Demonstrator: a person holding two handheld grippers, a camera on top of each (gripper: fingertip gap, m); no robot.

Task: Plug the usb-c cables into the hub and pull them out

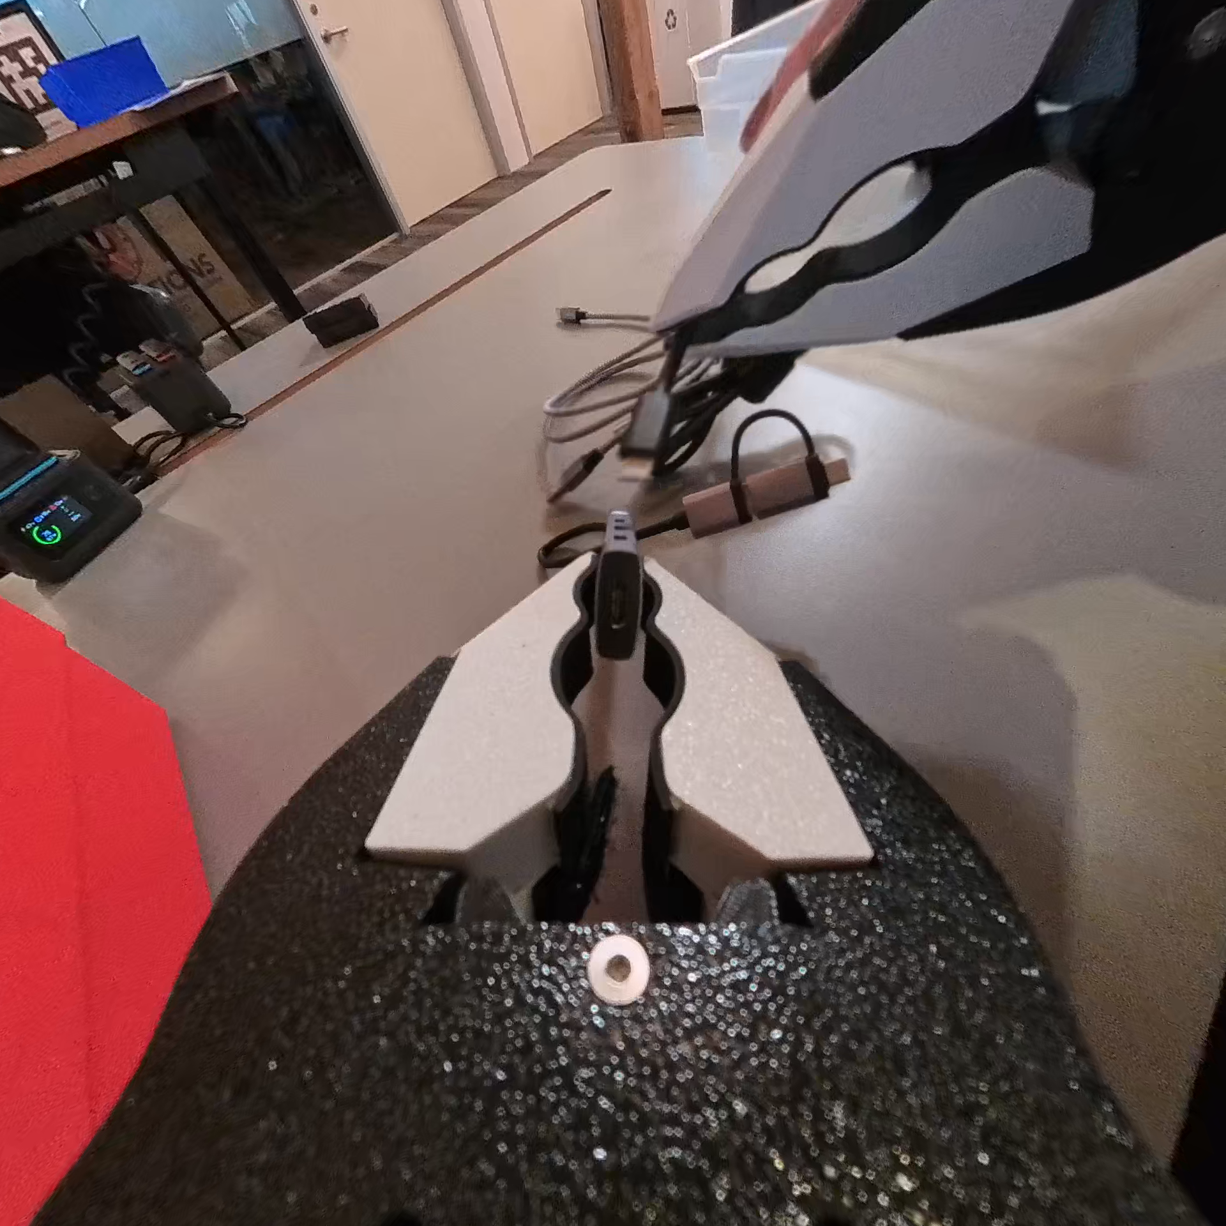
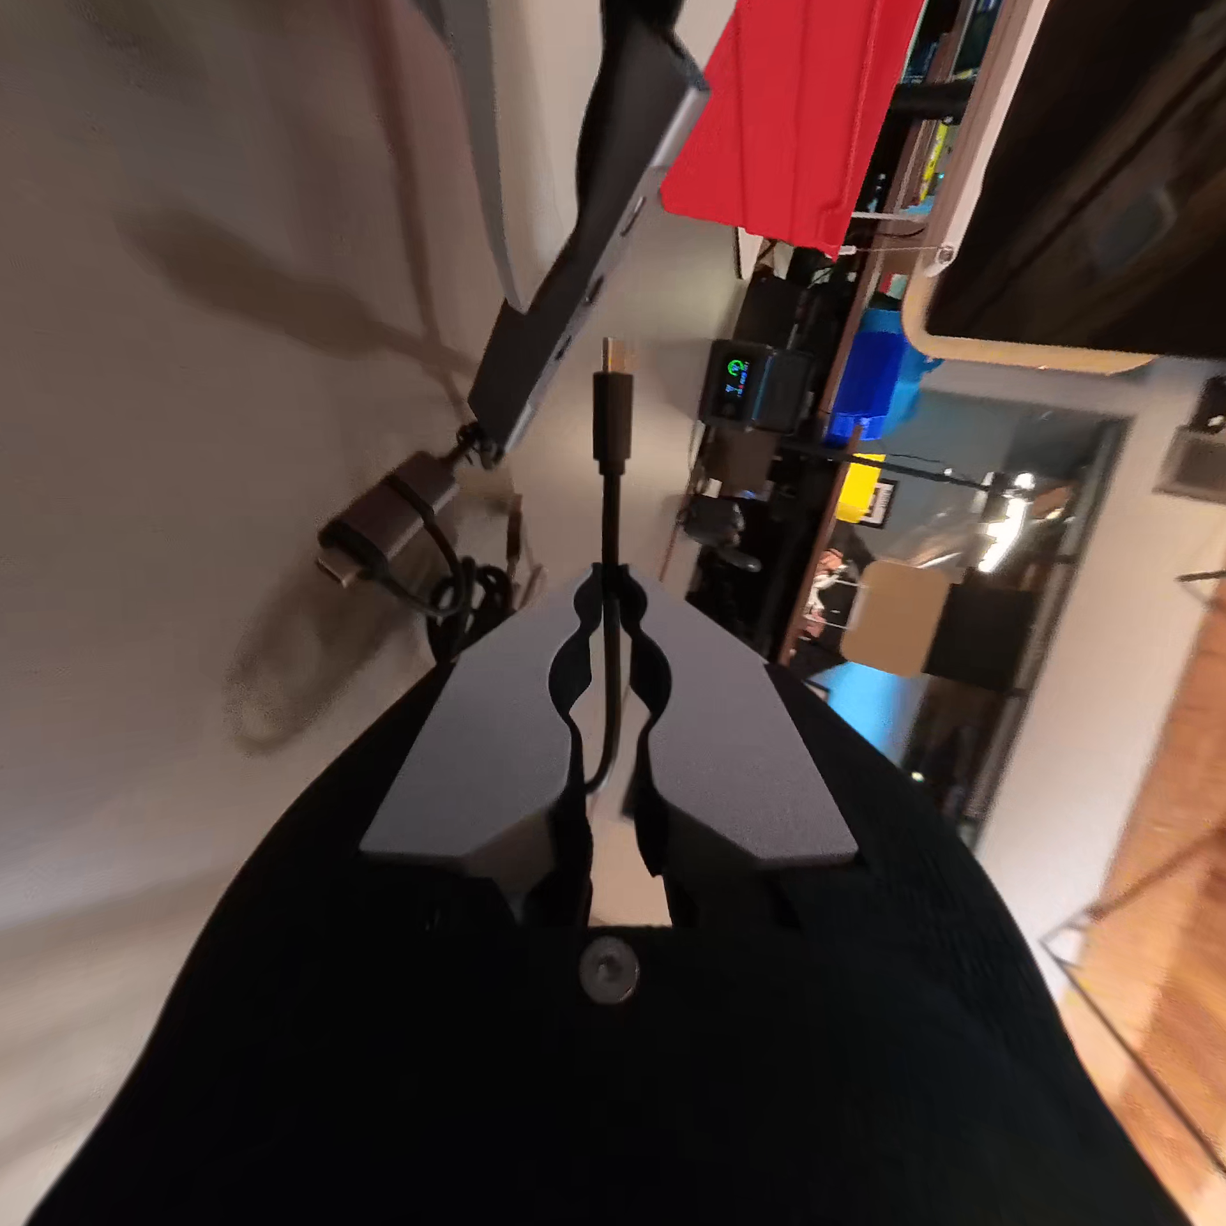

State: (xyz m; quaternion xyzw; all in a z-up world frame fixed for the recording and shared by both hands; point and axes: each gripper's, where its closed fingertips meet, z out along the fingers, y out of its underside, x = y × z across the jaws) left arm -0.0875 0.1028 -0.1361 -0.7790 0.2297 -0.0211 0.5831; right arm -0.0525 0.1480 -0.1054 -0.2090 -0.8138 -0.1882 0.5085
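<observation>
Left jaws clamp hub (image 1: pixel 618 597) — right jaws pinch cable (image 2: pixel 612 504), plug just beside hub.

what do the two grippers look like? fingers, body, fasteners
Left gripper: pale grey angular fingers with wavy black inner pads, on a black speckled glittery body with a white washer screw. Right gripper: same finger shape, grey in shadow, on a plain black body with a dark metal screw.

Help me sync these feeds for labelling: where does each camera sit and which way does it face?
Left wrist view: on the left gripper, looking along its fingers, shut on the hub, across the table.
Right wrist view: on the right gripper, rolled sideways, fingers shut on a black cable.
Shared: hub, the right gripper, power station.
</observation>
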